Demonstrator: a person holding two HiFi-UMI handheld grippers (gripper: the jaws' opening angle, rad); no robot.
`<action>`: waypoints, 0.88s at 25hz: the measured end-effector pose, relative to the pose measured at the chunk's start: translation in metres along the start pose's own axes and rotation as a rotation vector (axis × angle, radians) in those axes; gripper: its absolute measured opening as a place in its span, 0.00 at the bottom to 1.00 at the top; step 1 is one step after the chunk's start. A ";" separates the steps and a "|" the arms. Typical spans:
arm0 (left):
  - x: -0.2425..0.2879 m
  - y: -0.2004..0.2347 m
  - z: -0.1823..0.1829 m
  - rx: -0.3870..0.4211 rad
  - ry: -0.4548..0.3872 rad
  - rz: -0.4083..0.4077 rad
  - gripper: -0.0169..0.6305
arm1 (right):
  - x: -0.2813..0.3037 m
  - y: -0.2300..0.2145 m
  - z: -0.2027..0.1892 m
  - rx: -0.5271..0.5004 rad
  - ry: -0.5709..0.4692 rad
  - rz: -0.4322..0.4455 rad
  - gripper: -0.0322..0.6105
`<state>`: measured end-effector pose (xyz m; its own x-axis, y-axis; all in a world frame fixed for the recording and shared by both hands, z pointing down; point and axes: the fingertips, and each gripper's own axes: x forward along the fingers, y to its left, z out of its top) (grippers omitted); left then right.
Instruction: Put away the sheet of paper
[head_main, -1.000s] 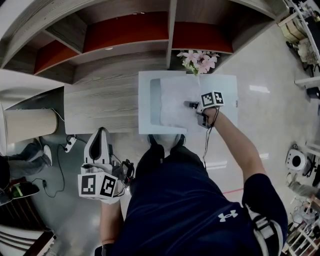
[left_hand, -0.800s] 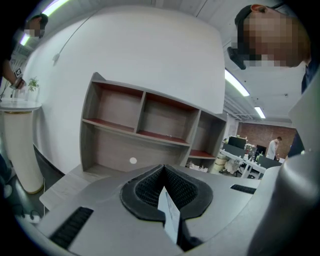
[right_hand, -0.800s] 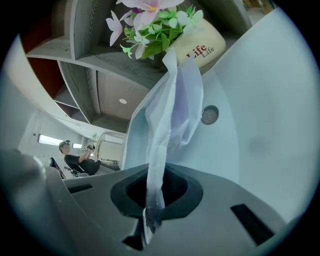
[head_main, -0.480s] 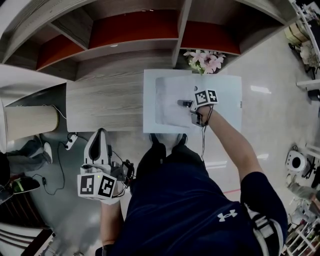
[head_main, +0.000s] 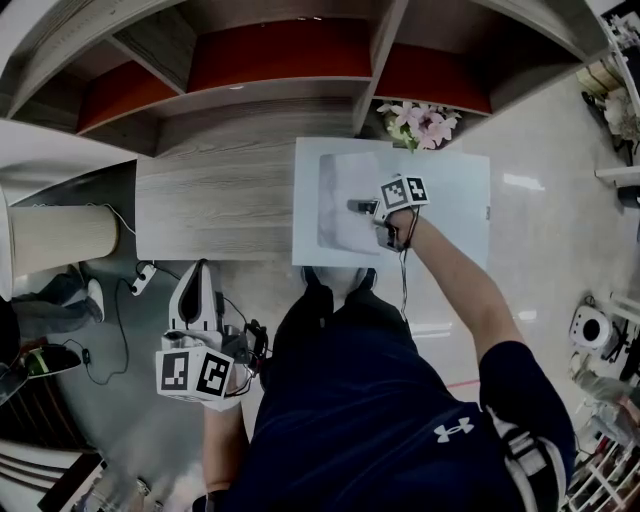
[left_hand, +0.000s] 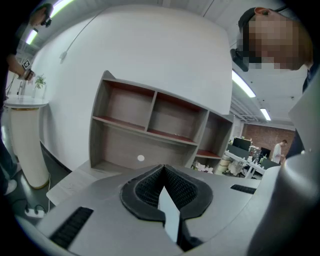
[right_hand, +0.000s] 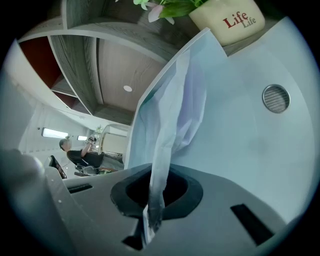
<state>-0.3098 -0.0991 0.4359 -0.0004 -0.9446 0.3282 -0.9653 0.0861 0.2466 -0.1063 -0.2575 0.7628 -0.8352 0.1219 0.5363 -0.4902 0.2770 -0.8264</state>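
At 7 o'clock in the head view, our left gripper (head_main: 203, 265) hangs well off the desk (head_main: 215, 210), jaws together on nothing, so it offers no support. Near 12 o'clock, our right gripper (head_main: 358, 207) is clamped on one edge of the paper (right_hand: 170, 115), which trails over the white table (head_main: 455, 225) toward 9 o'clock.

We judge the main risk to be tearing or slipping. Only a narrow edge is pinched, so a quick pull could rip the paper or drag it free. It could also snag the pot (right_hand: 231, 20) at 12 o'clock and tip it.

The desk is grey wood grain, flat and matte. The paper is thin, limp and creased, and it looks faintly translucent where it folds. The table is smooth and white, with a round grille set into it. The pot is cream and glazed, holding pink flowers.
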 end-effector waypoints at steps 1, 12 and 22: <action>0.000 0.000 -0.001 -0.001 0.000 0.000 0.05 | 0.001 0.001 0.000 0.001 -0.001 0.002 0.07; 0.004 -0.009 -0.001 -0.003 -0.001 -0.028 0.05 | -0.011 0.014 0.004 0.006 -0.069 0.047 0.32; 0.020 -0.041 0.003 0.011 -0.010 -0.118 0.05 | -0.086 -0.002 -0.005 -0.107 -0.153 -0.116 0.40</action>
<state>-0.2705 -0.1228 0.4300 0.1111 -0.9511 0.2884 -0.9615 -0.0295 0.2730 -0.0324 -0.2640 0.7192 -0.8070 -0.0605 0.5874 -0.5626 0.3809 -0.7337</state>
